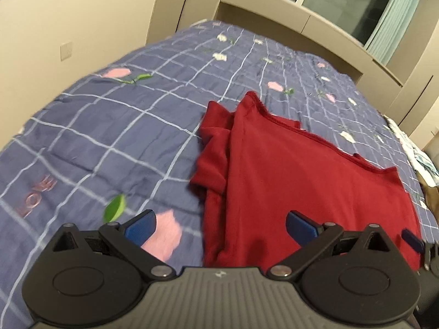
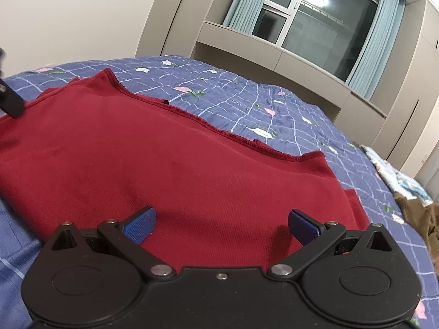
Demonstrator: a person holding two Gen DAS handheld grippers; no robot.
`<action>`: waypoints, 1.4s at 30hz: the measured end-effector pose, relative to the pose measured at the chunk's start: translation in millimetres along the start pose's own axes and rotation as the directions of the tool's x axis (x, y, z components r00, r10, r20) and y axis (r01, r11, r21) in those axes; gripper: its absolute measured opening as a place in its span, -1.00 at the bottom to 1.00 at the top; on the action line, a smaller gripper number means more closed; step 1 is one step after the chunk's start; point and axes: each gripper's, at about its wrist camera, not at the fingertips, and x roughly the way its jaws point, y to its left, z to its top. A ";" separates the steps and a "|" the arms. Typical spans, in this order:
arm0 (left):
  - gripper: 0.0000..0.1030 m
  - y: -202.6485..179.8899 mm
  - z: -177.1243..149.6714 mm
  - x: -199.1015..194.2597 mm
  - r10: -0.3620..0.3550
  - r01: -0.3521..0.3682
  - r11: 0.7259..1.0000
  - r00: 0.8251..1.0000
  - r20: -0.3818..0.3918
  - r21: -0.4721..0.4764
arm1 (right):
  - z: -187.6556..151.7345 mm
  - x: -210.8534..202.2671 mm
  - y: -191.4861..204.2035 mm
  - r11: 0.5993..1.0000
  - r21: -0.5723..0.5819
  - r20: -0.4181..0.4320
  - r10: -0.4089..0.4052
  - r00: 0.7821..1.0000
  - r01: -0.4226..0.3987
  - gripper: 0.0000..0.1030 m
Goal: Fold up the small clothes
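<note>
A dark red garment (image 1: 288, 175) lies spread on the blue checked bedspread (image 1: 109, 126), with a bunched sleeve or fold along its left side. My left gripper (image 1: 221, 227) is open and empty, over the garment's near left edge. In the right wrist view the red garment (image 2: 164, 159) fills the middle, its hemmed edge running across the far side. My right gripper (image 2: 221, 226) is open and empty, just above the garment's near part. A blue fingertip of the right gripper shows at the right edge of the left wrist view (image 1: 411, 240).
The bedspread (image 2: 274, 104) has pink and white flowers. A light patterned cloth (image 2: 397, 178) and a brown cloth (image 2: 422, 213) lie at the bed's right edge. Beige cabinets and a window (image 2: 315, 19) with blue curtains stand behind the bed.
</note>
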 end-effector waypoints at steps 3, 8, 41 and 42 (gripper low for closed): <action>0.99 7.0 6.7 17.2 -0.009 0.006 0.998 0.999 -0.043 -0.056 | -0.5 2.2 -6.5 0.999 0.035 -0.008 0.027 1.000 -0.027 0.99; 0.78 0.7 4.0 17.7 0.024 -0.024 1.000 0.999 -0.040 -0.009 | -1.0 2.7 -7.2 0.998 0.050 -0.007 0.037 0.999 -0.036 0.99; -0.42 -5.9 7.7 23.3 -0.034 0.031 0.999 0.994 -0.100 -0.034 | -0.6 2.3 -10.4 0.997 0.061 -0.014 0.052 0.999 -0.051 0.99; -0.47 -5.1 7.8 23.5 -0.040 0.036 0.999 0.994 -0.103 -0.041 | 0.0 2.7 -11.0 0.996 0.064 -0.020 0.055 0.998 -0.054 0.99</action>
